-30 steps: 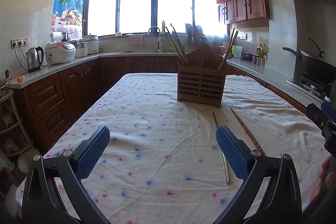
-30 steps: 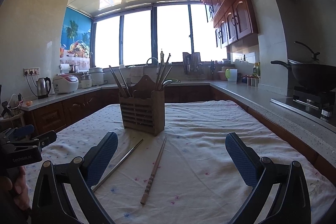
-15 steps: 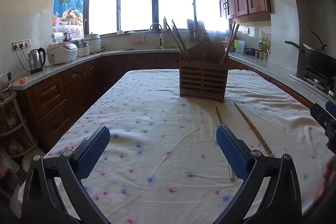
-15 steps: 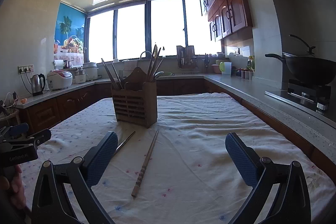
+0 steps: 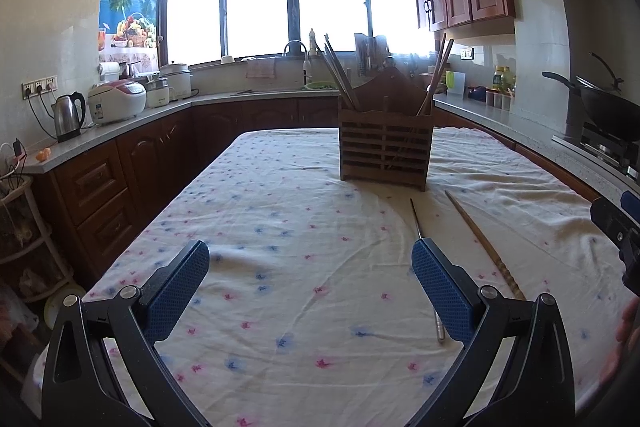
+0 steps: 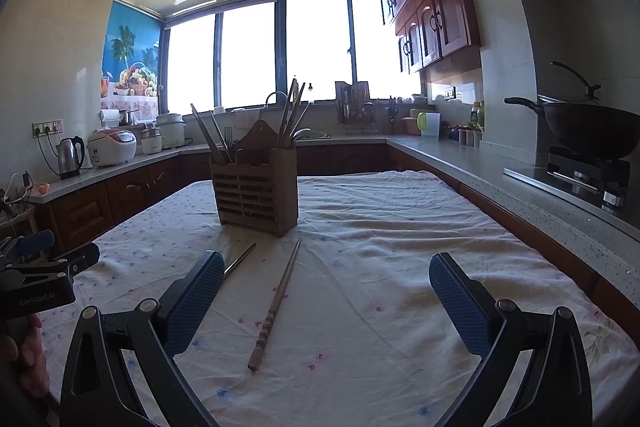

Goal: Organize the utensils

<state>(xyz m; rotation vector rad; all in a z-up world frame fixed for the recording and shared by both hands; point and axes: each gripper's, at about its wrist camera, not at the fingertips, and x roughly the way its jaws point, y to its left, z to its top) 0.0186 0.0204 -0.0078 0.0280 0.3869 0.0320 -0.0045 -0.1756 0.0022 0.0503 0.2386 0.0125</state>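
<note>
A slatted wooden utensil holder (image 5: 385, 147) (image 6: 256, 193) stands upright on the table with several chopsticks and utensils sticking out. In front of it lie a metal chopstick (image 5: 425, 259) (image 6: 239, 261) and a wooden chopstick (image 5: 482, 241) (image 6: 276, 303). My left gripper (image 5: 310, 291) is open and empty above the cloth; its right finger hides part of the metal chopstick. My right gripper (image 6: 326, 301) is open and empty, with the wooden chopstick between its fingers' line of sight, farther on.
The table wears a white cloth with small flowers (image 5: 280, 227). Counters run around it with a kettle (image 5: 69, 115), a rice cooker (image 5: 117, 101) and a wok on a stove (image 6: 592, 131). The other gripper shows at each view's edge (image 5: 618, 227) (image 6: 40, 275).
Both views have tilted up and drawn back a little, so the holder and chopsticks sit lower in the frames. Both grippers stay open and empty.
</note>
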